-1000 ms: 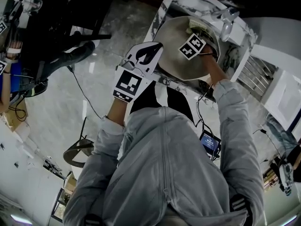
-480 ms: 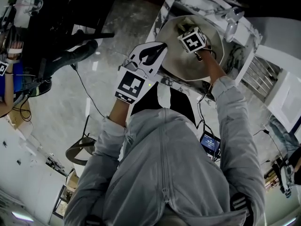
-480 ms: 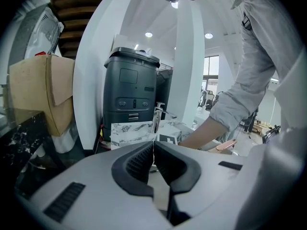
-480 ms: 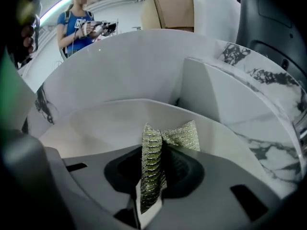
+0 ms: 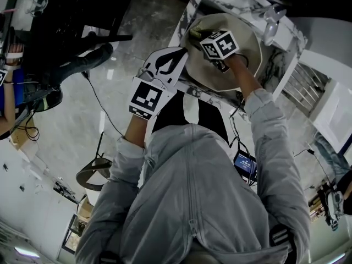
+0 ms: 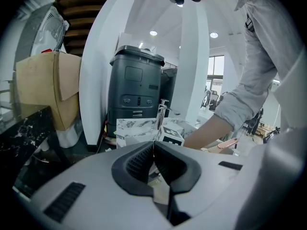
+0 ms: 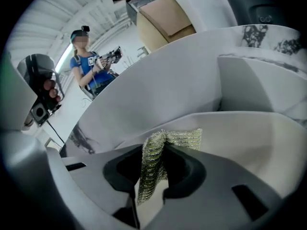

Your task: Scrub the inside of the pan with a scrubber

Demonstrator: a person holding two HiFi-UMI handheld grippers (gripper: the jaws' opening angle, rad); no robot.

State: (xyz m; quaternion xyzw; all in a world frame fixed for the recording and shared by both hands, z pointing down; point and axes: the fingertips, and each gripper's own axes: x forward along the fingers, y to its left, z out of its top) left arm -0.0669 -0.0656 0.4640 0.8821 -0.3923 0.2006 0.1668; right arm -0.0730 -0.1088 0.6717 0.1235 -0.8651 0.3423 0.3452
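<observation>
A pale round pan (image 5: 245,59) sits in the marble sink (image 5: 283,54) at the top of the head view. My right gripper (image 5: 202,36) is inside the pan near its left wall, shut on a green-gold mesh scrubber (image 7: 165,145) that presses on the pan's pale inner wall (image 7: 249,143). The scrubber (image 5: 195,33) shows just past the marker cube (image 5: 219,44). My left gripper (image 5: 181,56) is at the pan's left rim with its jaws closed. In the left gripper view (image 6: 153,147) a pale strip shows between the pads; the pan beyond is hidden by the gripper body.
A chrome faucet (image 5: 270,23) stands behind the sink, and a slatted rack (image 5: 300,87) lies to the right. Beyond the counter are a dark grey bin (image 6: 136,87) and a cardboard box (image 6: 45,87). Another person in blue (image 7: 88,66) stands far off.
My right gripper has swept leftward across the pan with the scrubber, from the right side to the left wall. The left gripper has stayed at the rim.
</observation>
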